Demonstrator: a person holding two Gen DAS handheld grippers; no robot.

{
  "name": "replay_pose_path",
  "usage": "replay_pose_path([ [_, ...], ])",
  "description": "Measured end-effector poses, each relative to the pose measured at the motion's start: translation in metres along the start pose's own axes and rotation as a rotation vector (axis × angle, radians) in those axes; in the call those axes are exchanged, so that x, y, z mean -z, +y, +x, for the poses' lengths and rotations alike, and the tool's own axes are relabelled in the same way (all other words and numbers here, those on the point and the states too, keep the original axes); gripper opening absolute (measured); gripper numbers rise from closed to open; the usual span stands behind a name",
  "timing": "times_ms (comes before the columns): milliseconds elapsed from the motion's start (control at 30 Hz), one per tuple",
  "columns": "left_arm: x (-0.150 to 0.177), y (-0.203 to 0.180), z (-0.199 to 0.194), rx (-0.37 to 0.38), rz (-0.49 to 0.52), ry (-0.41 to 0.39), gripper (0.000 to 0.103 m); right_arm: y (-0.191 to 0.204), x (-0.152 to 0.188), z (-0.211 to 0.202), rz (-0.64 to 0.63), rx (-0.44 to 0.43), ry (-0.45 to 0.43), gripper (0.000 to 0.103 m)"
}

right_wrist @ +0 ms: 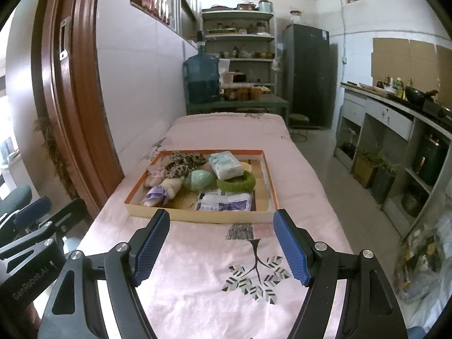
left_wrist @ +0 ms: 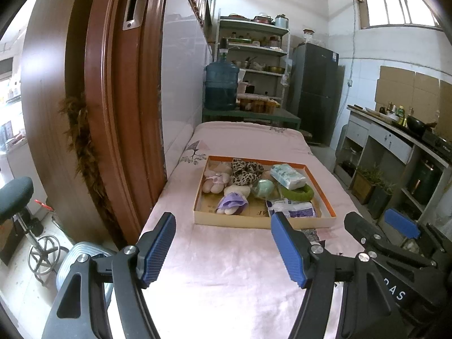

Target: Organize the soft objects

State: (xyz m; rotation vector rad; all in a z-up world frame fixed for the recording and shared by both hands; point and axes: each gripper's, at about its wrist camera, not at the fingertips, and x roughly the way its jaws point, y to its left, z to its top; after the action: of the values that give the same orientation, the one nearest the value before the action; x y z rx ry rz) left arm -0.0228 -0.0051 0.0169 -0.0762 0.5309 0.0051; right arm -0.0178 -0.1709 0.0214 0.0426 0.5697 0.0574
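An orange-rimmed cardboard tray lies on a pink-covered table. In it are plush dolls, a leopard-print cloth, a green ball, a green fuzzy ring, a tissue pack and a plastic wipes packet. My left gripper and right gripper are both open and empty, held above the cloth just short of the tray's near wall.
A brown door frame stands on the left. A water jug and shelves are beyond the table, with a dark fridge. A kitchen counter runs along the right. The right gripper shows in the left wrist view.
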Motion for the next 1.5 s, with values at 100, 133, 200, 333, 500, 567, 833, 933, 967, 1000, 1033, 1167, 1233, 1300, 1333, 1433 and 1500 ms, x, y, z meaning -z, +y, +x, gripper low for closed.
replay_pose_path([
  [100, 0.0001, -0.0003, 0.002, -0.003, 0.003, 0.002, 0.07, -0.0003, 0.0014, 0.0018, 0.001, -0.001, 0.005, 0.077],
  [133, 0.0002, -0.0004, 0.0032, -0.003, 0.003, 0.004, 0.07, -0.0007, 0.0015, 0.0024, 0.002, -0.002, 0.006, 0.077],
  [200, 0.0007, -0.0003, 0.0045, -0.003, 0.003, 0.007, 0.07, -0.0006, 0.0019, 0.0033, 0.002, -0.001, 0.008, 0.077],
  [333, 0.0007, 0.0017, 0.006, -0.004, 0.0, 0.011, 0.07, -0.001, 0.0015, 0.0027, 0.002, -0.001, 0.007, 0.077],
  [500, 0.0007, 0.001, 0.0063, -0.002, 0.001, 0.012, 0.07, -0.0014, 0.0034, 0.0057, 0.002, -0.003, 0.012, 0.077],
  [567, 0.0006, 0.001, 0.0067, -0.003, 0.001, 0.013, 0.07, -0.0013, 0.0036, 0.0059, 0.002, -0.003, 0.012, 0.077],
  [833, 0.0004, 0.001, 0.0068, -0.002, 0.001, 0.013, 0.07, -0.0016, 0.0044, 0.0064, 0.002, -0.003, 0.012, 0.077],
  [933, 0.0005, 0.001, 0.0067, -0.002, 0.001, 0.014, 0.07, -0.0014, 0.005, 0.0069, 0.001, -0.002, 0.012, 0.077],
  [967, 0.0005, 0.0011, 0.0067, -0.003, 0.001, 0.014, 0.07, -0.0015, 0.0046, 0.0066, 0.001, -0.003, 0.012, 0.077],
  [1000, 0.0005, 0.001, 0.0066, -0.002, 0.001, 0.014, 0.07, -0.0015, 0.0049, 0.0068, 0.002, -0.003, 0.013, 0.077],
  [1033, 0.0006, 0.0017, 0.0069, -0.002, 0.001, 0.015, 0.07, -0.0014, 0.0042, 0.0063, 0.001, -0.003, 0.013, 0.077],
  [1167, 0.0011, 0.0015, 0.0069, -0.001, 0.001, 0.014, 0.07, -0.0012, 0.0049, 0.0067, 0.0, -0.002, 0.011, 0.077],
  [1233, 0.0011, 0.0015, 0.0068, -0.002, 0.001, 0.014, 0.07, -0.0013, 0.0041, 0.0063, 0.001, -0.003, 0.013, 0.077],
  [1300, 0.0012, 0.0019, 0.0069, -0.002, 0.001, 0.014, 0.07, -0.0012, 0.0041, 0.0063, 0.001, -0.002, 0.013, 0.077],
  [1333, 0.0009, 0.0014, 0.0067, -0.002, 0.0, 0.014, 0.07, -0.0011, 0.004, 0.0062, 0.0, -0.002, 0.013, 0.077],
  [1433, 0.0008, 0.0014, 0.0068, -0.002, 0.002, 0.014, 0.07, -0.001, 0.0039, 0.0062, 0.0, -0.003, 0.013, 0.077],
  [1500, 0.0009, 0.002, 0.0069, -0.002, 0.001, 0.014, 0.07, -0.001, 0.0044, 0.0066, -0.001, -0.002, 0.012, 0.077],
])
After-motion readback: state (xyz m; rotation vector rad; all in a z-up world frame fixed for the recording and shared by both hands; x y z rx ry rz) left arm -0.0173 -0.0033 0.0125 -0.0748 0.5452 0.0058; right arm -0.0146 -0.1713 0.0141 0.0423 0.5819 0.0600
